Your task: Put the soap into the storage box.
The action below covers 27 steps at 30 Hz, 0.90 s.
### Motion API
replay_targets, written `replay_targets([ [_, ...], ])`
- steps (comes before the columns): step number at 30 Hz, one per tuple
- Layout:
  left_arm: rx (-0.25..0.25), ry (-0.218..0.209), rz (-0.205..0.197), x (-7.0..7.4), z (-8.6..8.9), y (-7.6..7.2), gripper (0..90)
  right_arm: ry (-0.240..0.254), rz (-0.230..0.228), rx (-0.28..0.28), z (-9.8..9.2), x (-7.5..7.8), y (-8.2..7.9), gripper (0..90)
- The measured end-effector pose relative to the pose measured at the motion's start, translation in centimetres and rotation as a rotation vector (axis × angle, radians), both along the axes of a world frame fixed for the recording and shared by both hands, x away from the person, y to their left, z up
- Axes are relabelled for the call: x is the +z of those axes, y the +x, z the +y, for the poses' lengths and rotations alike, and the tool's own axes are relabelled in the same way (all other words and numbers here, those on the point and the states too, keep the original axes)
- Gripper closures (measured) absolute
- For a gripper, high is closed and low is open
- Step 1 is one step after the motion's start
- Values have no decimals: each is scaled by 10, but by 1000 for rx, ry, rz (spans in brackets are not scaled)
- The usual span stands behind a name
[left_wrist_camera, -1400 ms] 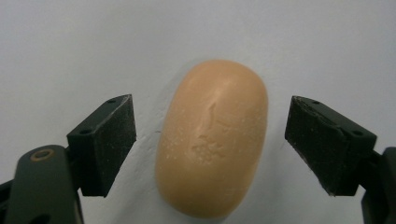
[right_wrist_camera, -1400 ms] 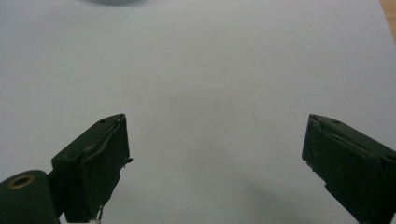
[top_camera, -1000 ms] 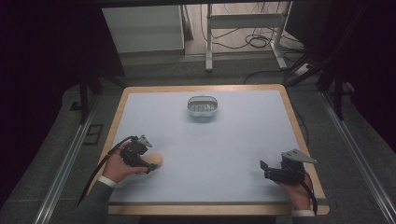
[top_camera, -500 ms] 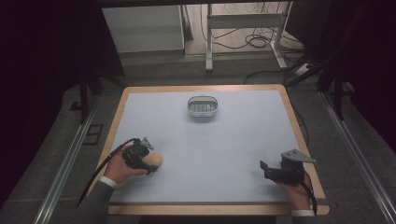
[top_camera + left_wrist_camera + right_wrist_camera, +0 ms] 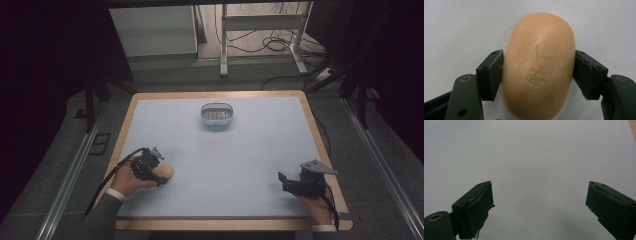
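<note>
So the bar of soap (image 5: 539,67) is being pinched across its short width by the left gripper (image 5: 159,172), whose jaws have just been closing in on it, and both pads are being pressed flat against its rounded sides. The soap is being kept low on the table (image 5: 240,150), well on the near-left side of the metal basket (image 5: 217,114), which is being left alone at the far middle. The right gripper (image 5: 286,183) is being held wide with nothing between the jaws, well to the near-right of the basket, over bare tabletop. What's probably being risked here: the soap is smooth and curved, so it's likely being squeezed toward popping out forward or back, especially if the grip is being made too hard or the lift is being done fast. The pads are also being placed nearer the bar's closer end than its middle, so the bar may be tipped nose-down once it's being carried toward the basket.
</note>
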<state>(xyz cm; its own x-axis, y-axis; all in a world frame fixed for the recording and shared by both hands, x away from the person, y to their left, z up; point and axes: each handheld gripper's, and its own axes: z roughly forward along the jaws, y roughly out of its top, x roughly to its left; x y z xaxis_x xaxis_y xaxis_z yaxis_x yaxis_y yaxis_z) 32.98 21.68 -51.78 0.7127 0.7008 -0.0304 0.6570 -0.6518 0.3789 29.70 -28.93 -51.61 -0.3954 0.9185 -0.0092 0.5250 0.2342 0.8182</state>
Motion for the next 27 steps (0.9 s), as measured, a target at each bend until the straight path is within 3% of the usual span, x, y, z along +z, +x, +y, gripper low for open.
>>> replay_targets([
  [12, 22, -33, -31, 16, -2, 7, 307, 1, -5, -3, -1, 1, -1, 75],
  [27, 12, -54, -54, 30, -16, 20, 312, -5, -5, -8, -2, 1, 0, 75],
])
